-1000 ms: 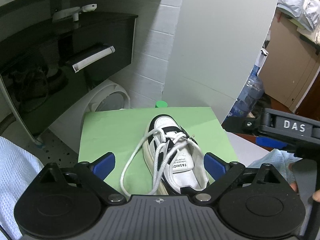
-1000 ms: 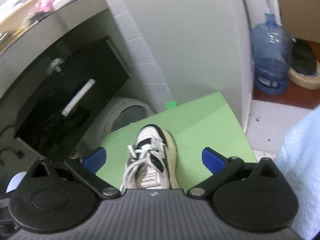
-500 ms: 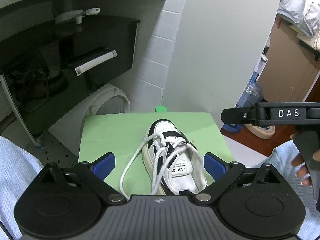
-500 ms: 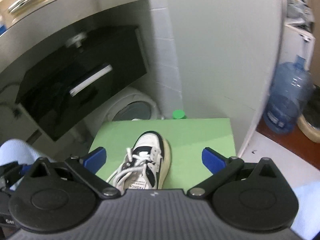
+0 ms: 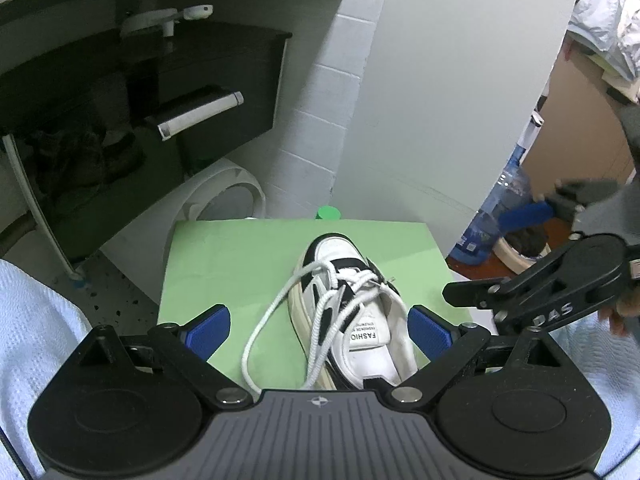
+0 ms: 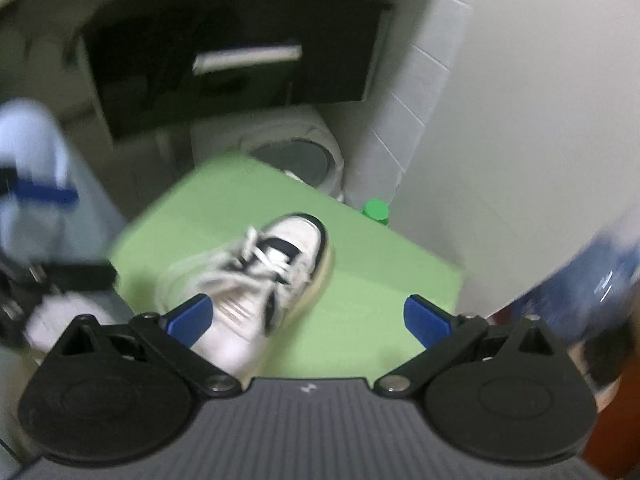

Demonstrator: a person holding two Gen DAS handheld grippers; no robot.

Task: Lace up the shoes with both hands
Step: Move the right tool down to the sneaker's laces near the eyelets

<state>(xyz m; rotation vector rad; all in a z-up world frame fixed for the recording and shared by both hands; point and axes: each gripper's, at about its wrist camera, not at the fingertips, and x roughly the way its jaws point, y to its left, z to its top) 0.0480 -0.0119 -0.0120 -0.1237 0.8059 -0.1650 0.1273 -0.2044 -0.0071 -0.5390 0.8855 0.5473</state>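
1. My left gripper and right gripper both have jaws released, holding nothing.
2. The shoe lies on the green mat, laces loose.

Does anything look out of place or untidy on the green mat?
Yes. The white laces of the shoe are untied; one long loop trails off its side onto the green mat. Otherwise nothing looks spilled or damaged.
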